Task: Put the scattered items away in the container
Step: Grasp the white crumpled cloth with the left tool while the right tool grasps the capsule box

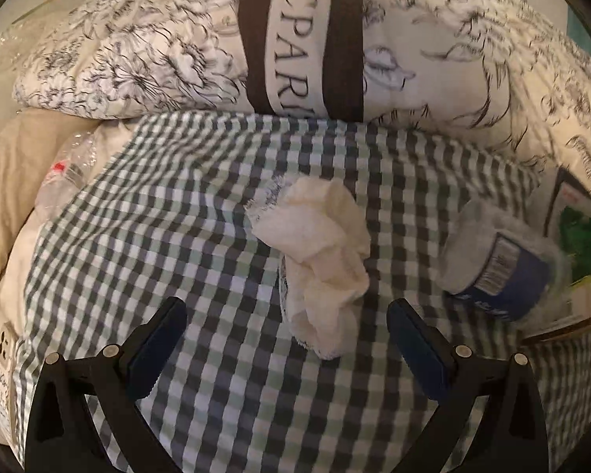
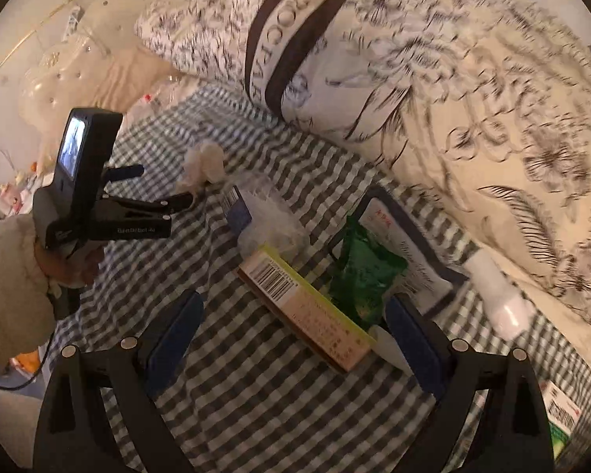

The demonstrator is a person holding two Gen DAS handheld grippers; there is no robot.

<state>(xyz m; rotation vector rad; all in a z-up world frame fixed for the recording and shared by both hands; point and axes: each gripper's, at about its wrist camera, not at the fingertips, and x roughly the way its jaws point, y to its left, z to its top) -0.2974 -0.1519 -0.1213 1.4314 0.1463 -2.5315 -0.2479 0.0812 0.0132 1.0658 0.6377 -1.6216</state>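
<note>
On the checked bedspread below the floral pillow, the left gripper spreads wide and empty; the crumpled cream cloth lies at frame centre, just ahead, long axis running away between the jaws, nearer than the right gripper, also wide and empty

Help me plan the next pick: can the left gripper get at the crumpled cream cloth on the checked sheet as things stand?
Probably yes. The left gripper is open, and the crumpled cream cloth lies loose on the checked sheet directly ahead, its near end already between the fingers. The blue-labelled bottle lies off to the side, apart from it.
</note>
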